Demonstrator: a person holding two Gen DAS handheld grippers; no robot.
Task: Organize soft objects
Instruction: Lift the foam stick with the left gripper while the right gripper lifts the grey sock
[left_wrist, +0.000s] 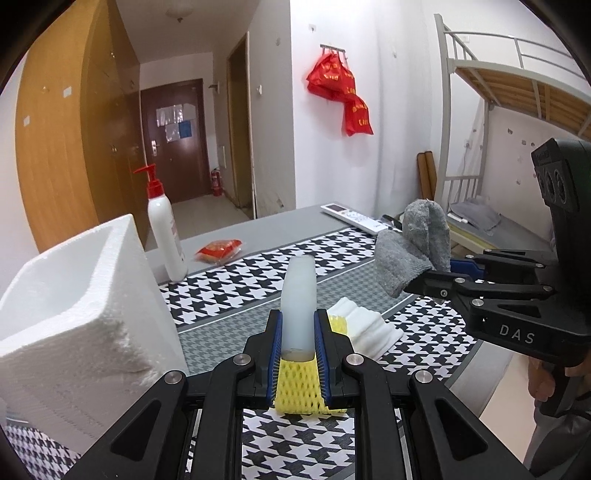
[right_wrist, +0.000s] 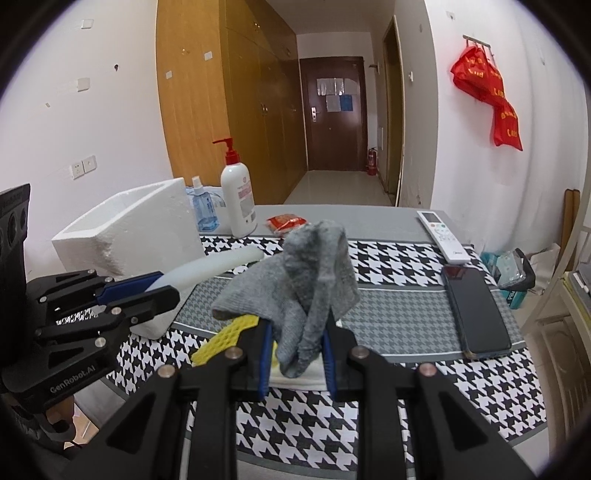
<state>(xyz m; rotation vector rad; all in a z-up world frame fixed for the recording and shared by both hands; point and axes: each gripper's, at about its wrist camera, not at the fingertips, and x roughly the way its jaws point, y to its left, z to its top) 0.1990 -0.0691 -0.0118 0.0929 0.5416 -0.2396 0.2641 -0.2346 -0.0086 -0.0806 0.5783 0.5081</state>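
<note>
Left gripper is closed on a white foam tube, held near its lower end; the tube sticks up and forward, above the table. A yellow foam net lies under the jaws, whether pinched or merely behind them I cannot tell

Right gripper is clamped on a grey sock, which bunches and droops over both fingers, lifted off the checked cloth

A folded white towel rests on the cloth below and between the two grippers. White foam box stands at the left, open top, likely the bin for these

Handling, judged: all very light. Tube is springy, dents under pressure, may pivot; a mid-length hold is steadier. Sock is limp, no slip risk, but loose ends trail and could snag the box rim. Towel should be pinched across the whole fold, else the layers fan out
</note>
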